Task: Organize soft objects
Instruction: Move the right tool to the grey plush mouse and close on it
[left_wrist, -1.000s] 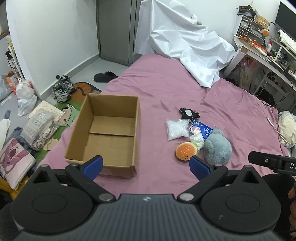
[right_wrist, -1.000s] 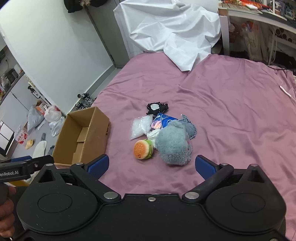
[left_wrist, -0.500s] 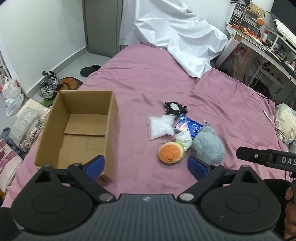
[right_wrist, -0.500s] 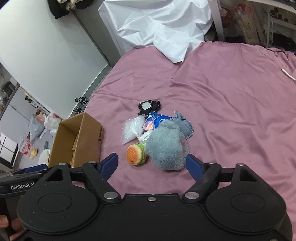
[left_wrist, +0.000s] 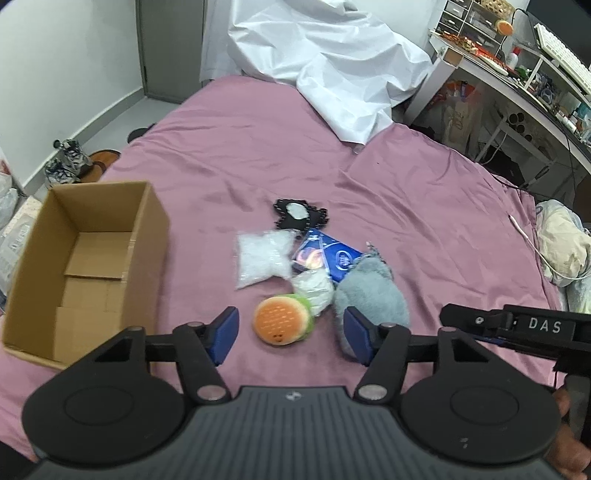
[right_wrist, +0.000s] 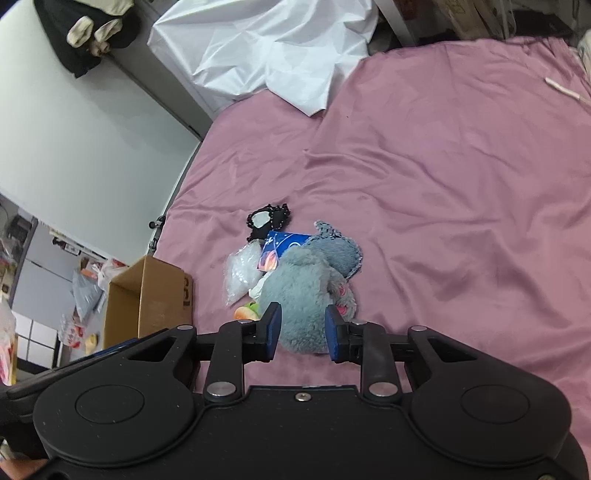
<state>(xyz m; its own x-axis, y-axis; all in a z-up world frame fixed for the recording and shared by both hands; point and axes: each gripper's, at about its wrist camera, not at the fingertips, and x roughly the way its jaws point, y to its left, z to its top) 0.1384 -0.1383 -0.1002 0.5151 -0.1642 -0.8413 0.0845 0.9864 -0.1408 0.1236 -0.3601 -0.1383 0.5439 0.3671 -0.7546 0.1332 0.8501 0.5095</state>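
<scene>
The left gripper (left_wrist: 290, 338), just closing, brackets the burger plush (left_wrist: 282, 320) untouched.

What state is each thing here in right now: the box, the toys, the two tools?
Cardboard box: open, empty, upright on the bed.
Burger toy: lying loose, between the left tool's fingers, untouched.
Grey plush: squeezed at its near end by the right tool.
Left tool: closing, holding nothing.
Right tool: closing, gripping the plush.

1. We find open bed (left_wrist: 424, 192) sheet from twelve to three o'clock of the toy pile.
2. At nine o'clock, the cardboard box (left_wrist: 147, 258) wall blocks us.
3. A white cover (left_wrist: 332, 74) crowds twelve o'clock's far edge.
</scene>
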